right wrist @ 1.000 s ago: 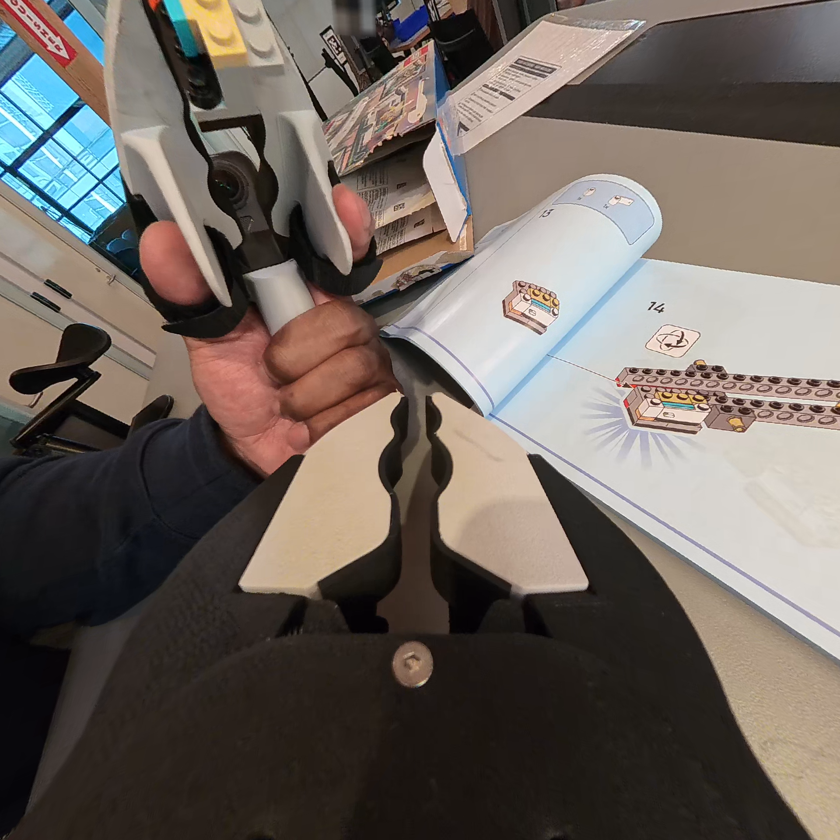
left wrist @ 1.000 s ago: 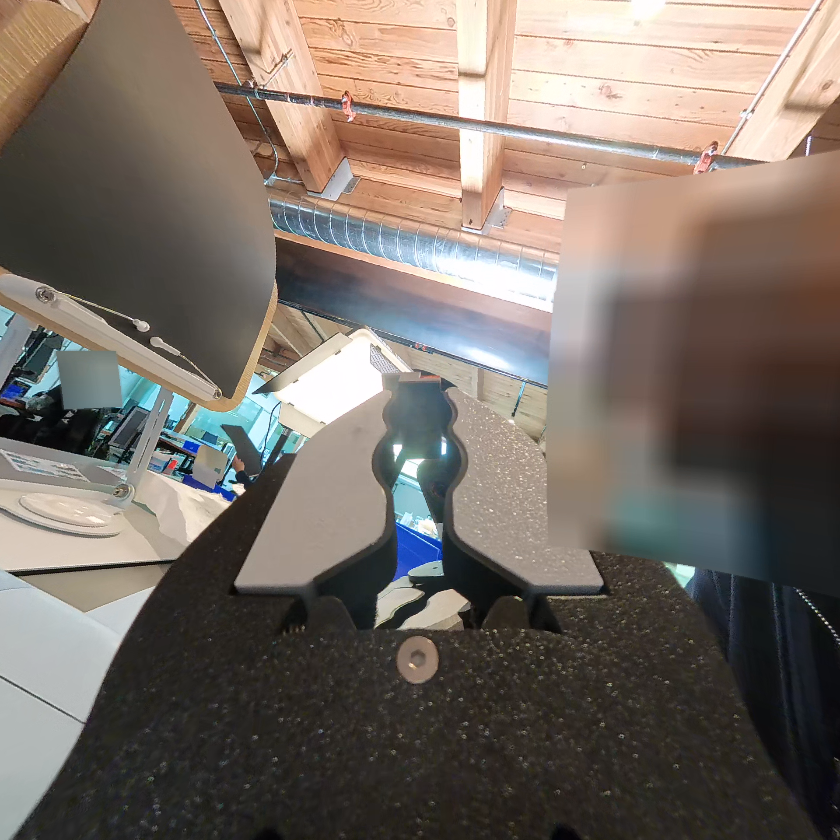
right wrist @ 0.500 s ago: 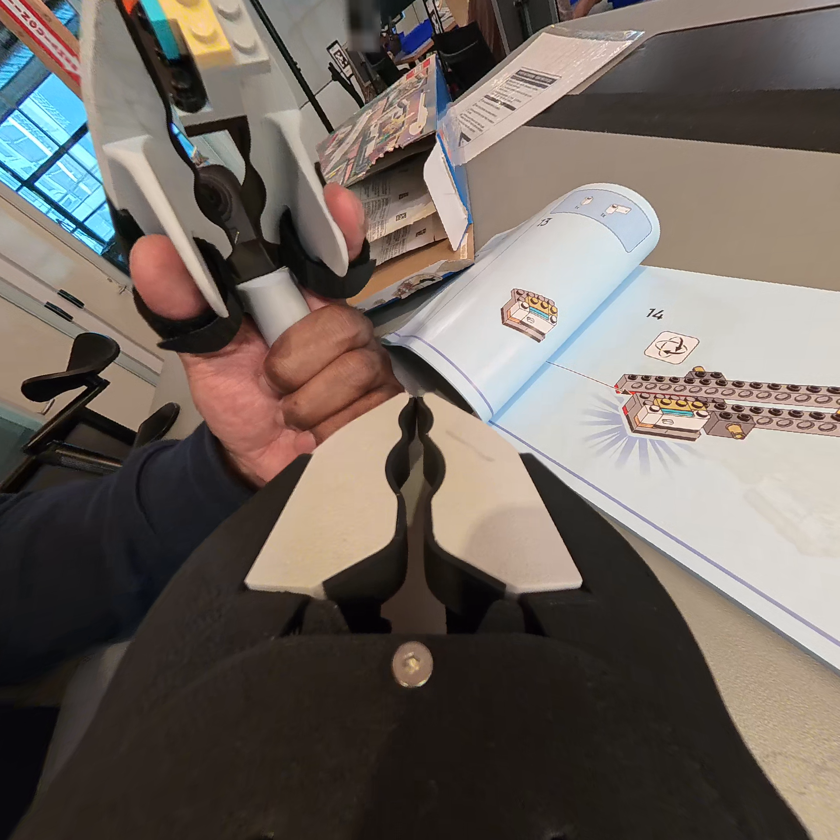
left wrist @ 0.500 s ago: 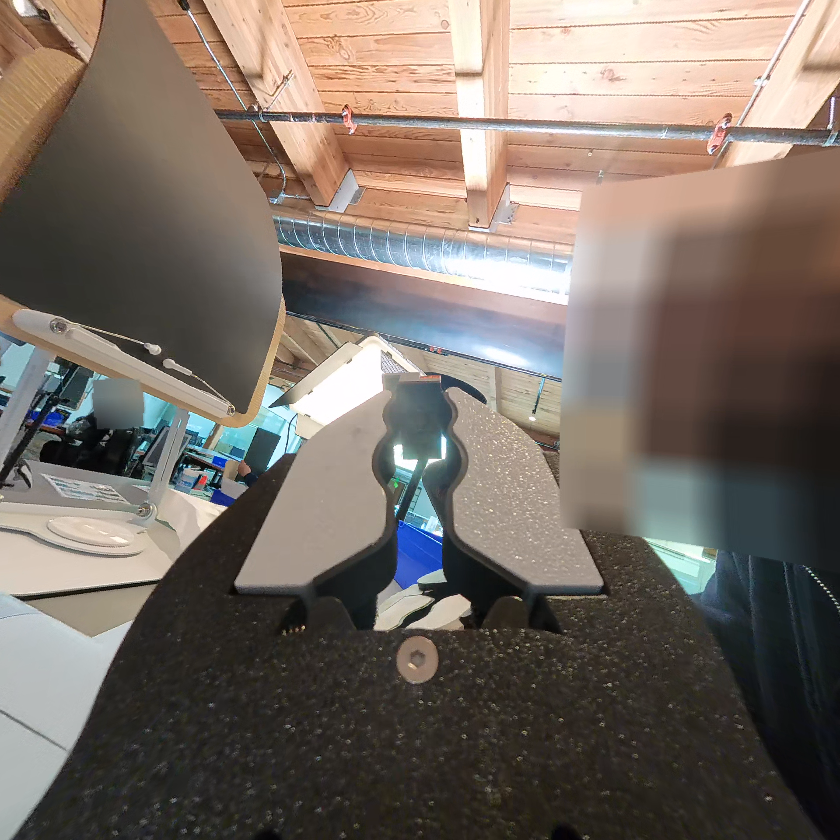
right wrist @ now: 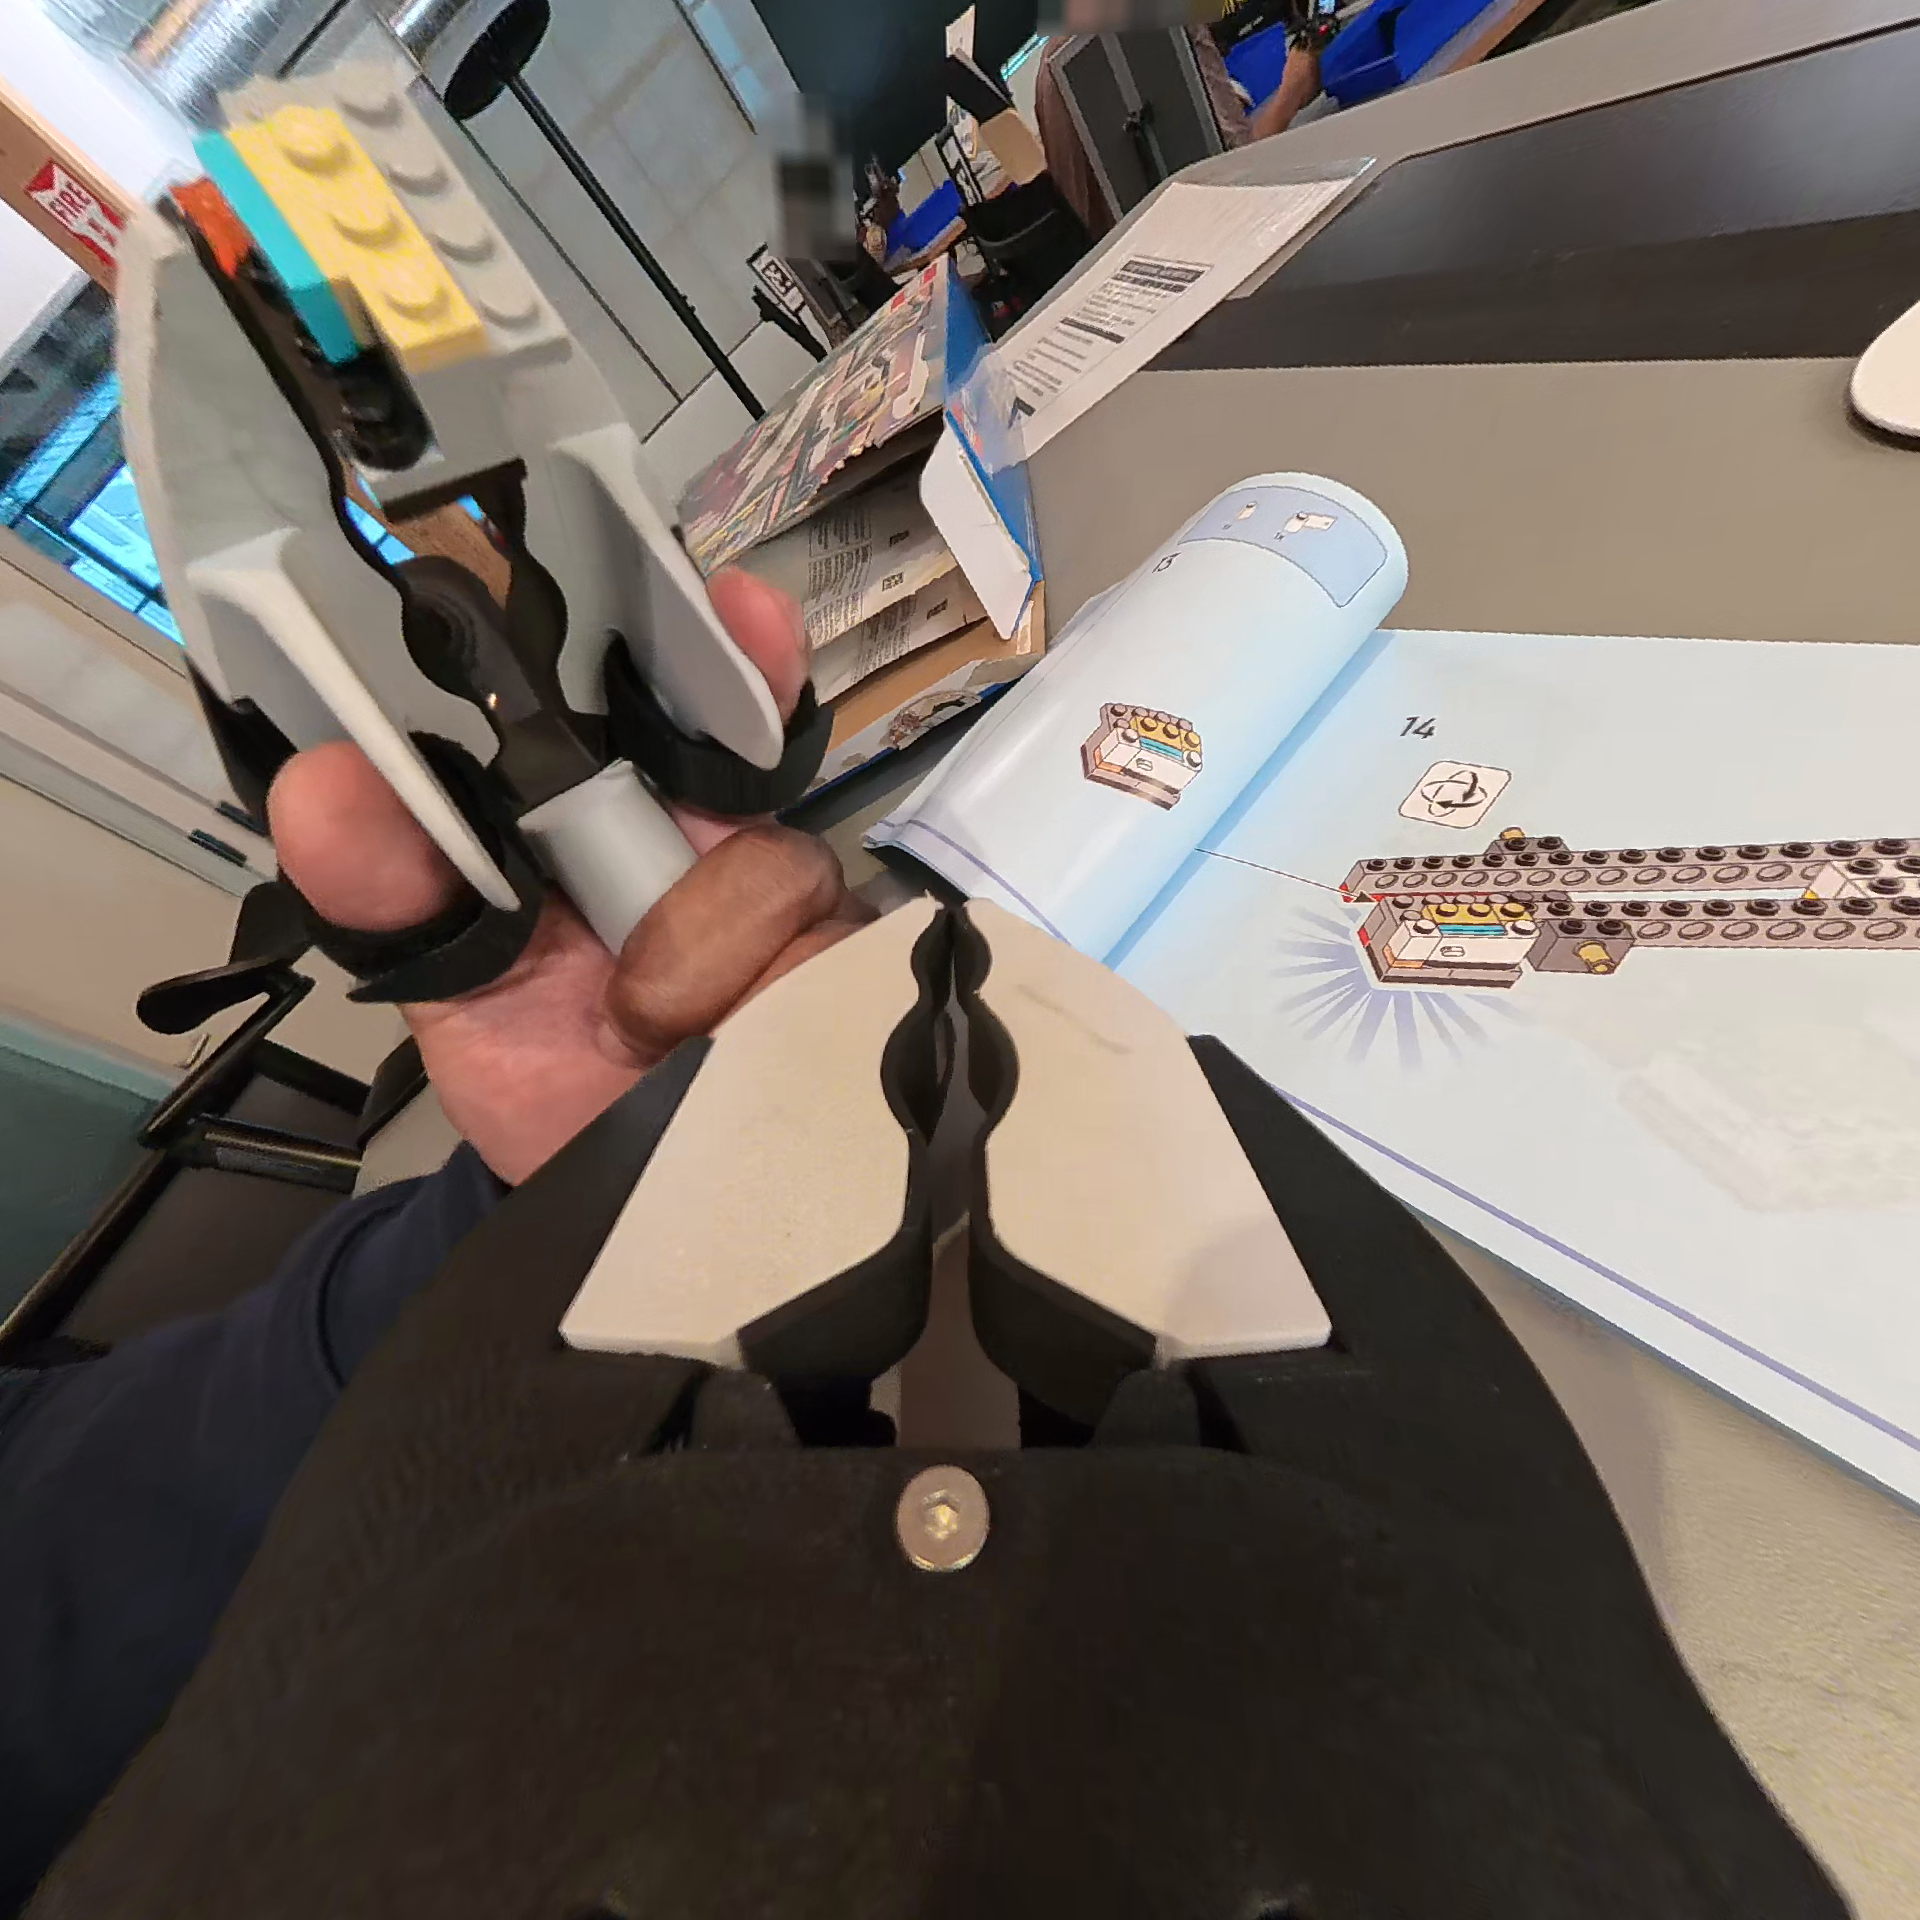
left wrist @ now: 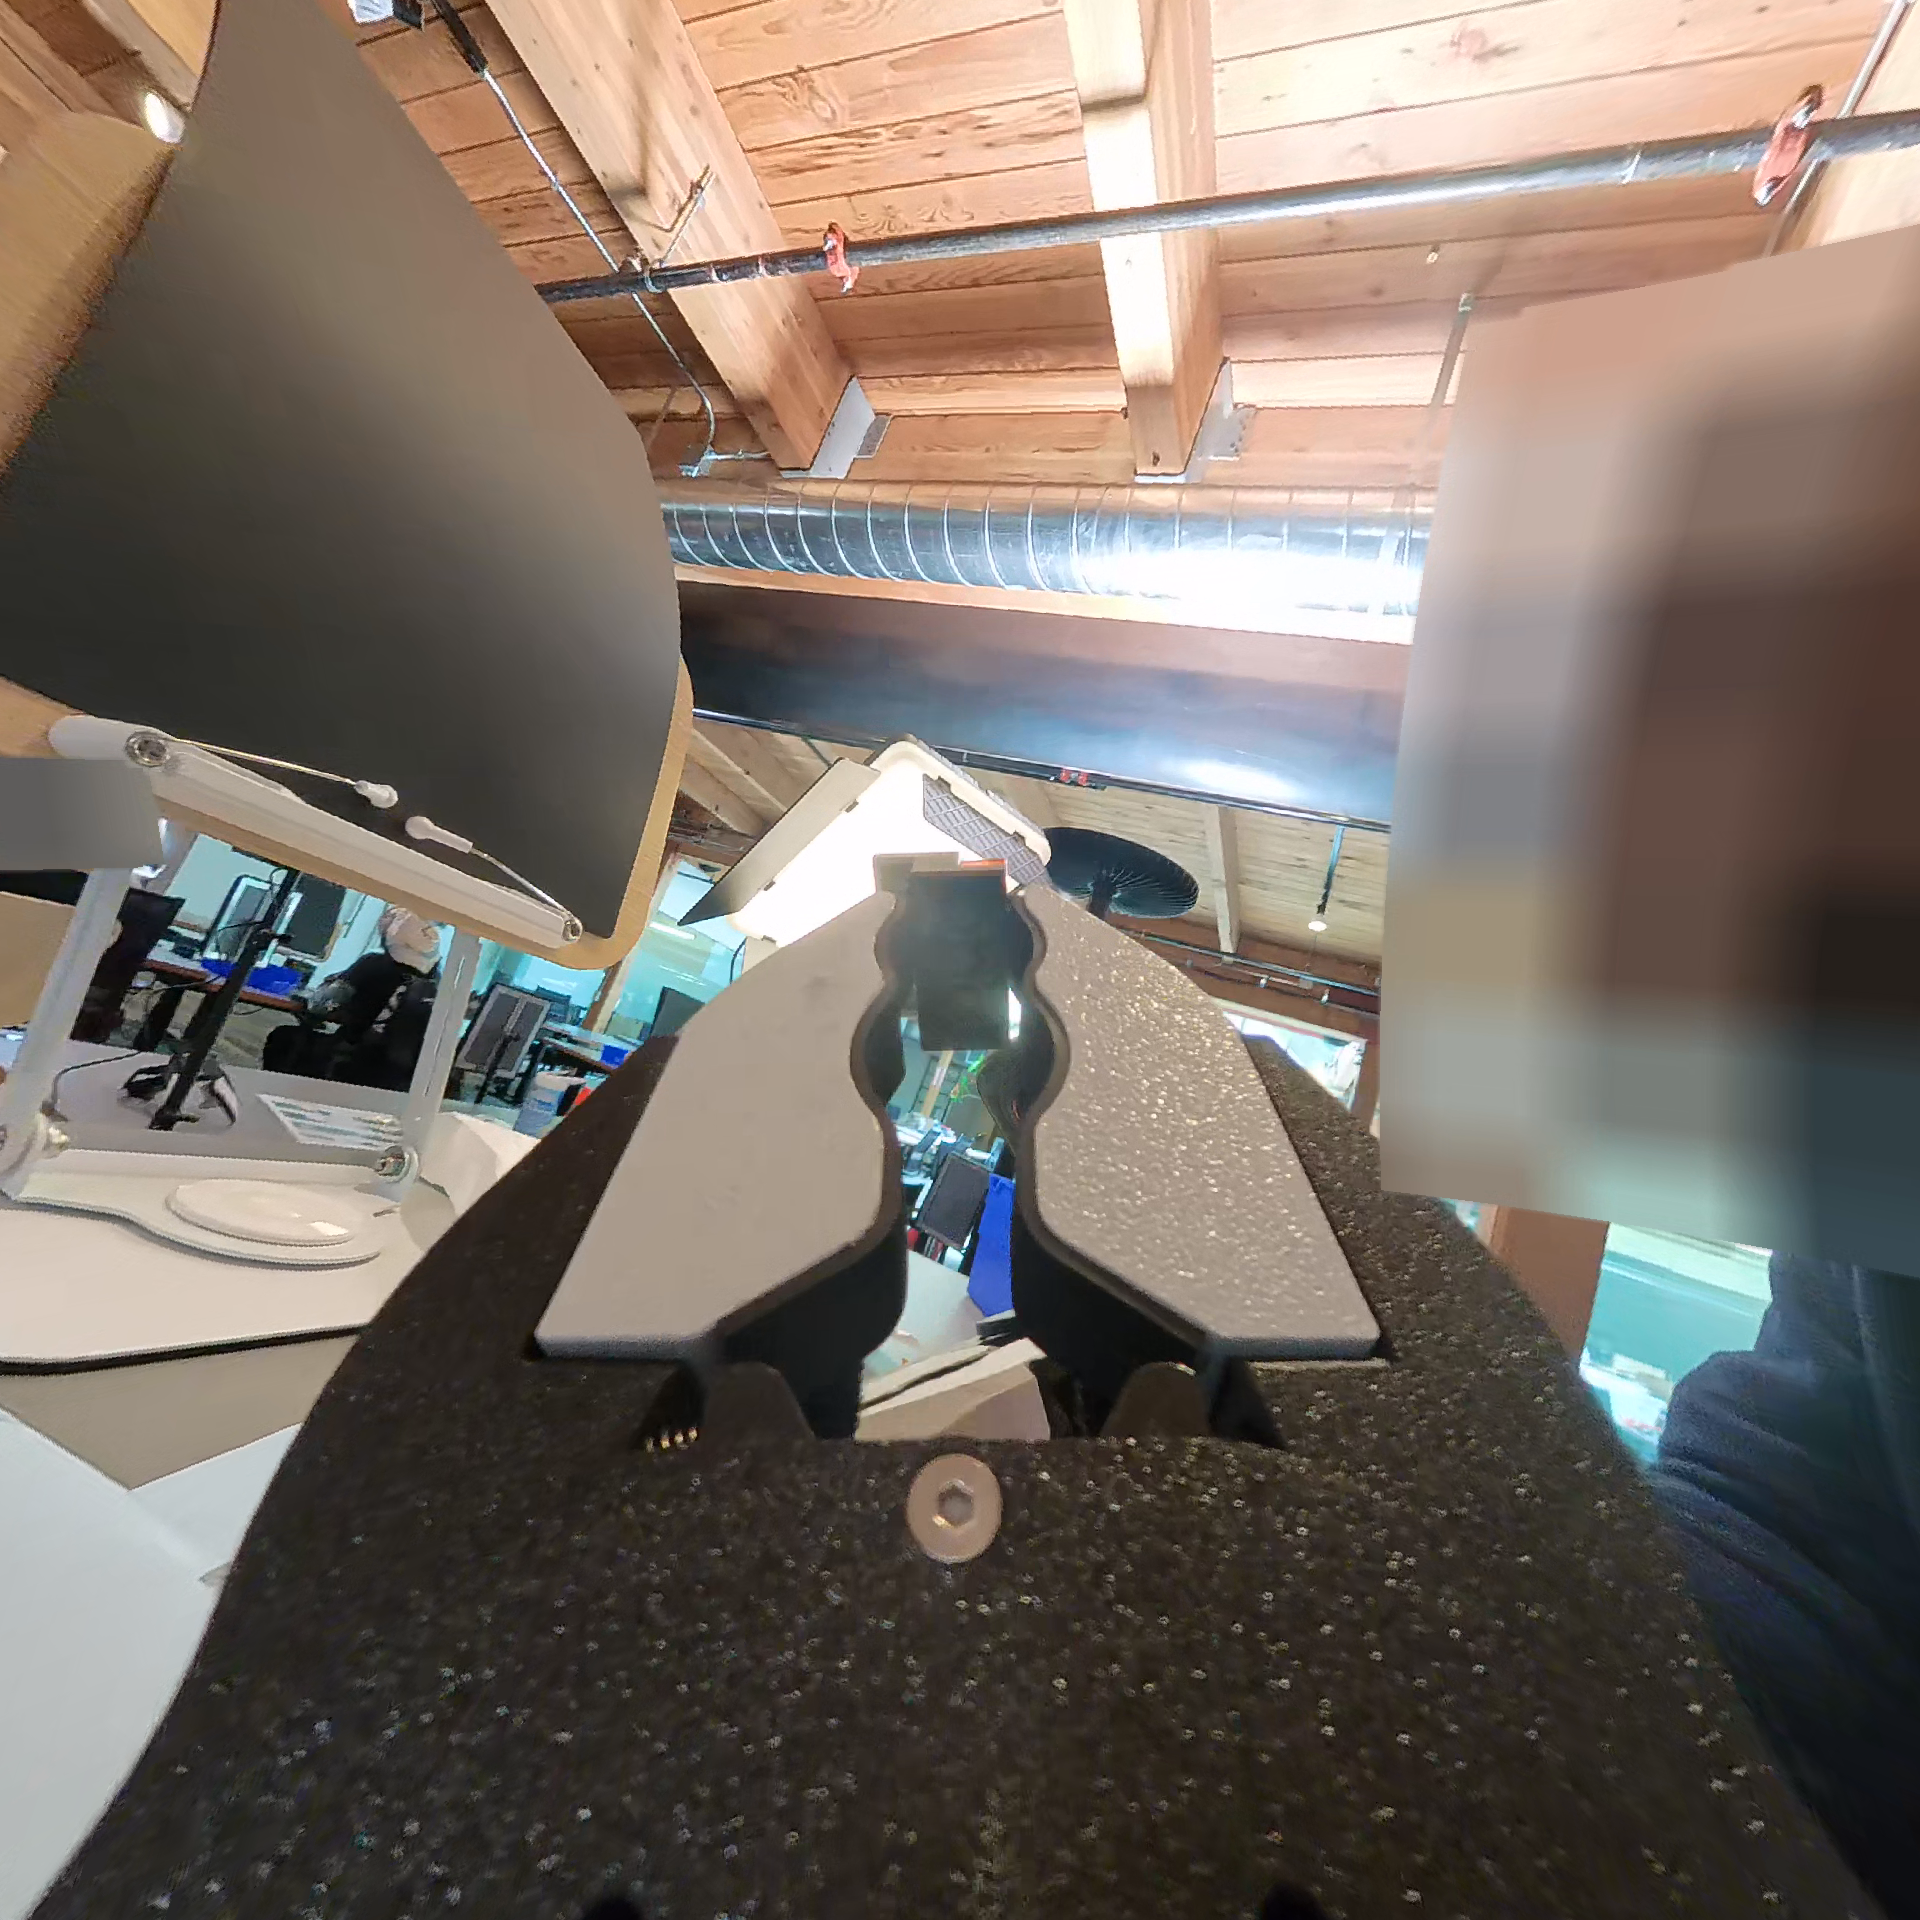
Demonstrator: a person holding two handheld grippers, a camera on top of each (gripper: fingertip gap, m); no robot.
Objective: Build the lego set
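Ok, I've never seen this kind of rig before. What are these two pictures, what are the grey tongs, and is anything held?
There is no robot: a person holds a hand-held gripper in each hand, each carrying a camera that looks along its two grey fingers.

The left wrist view points up at a wooden ceiling. The left hand-held gripper is clamped on a small brick assembly, which shows dark from this side.

The right wrist view looks down at a grey table. The right hand-held gripper is shut with nothing in it. The person's left hand raises the other gripper, showing the assembly's yellow, teal and grey bricks. On the table lie an open instruction booklet and, behind it, a torn cardboard box.
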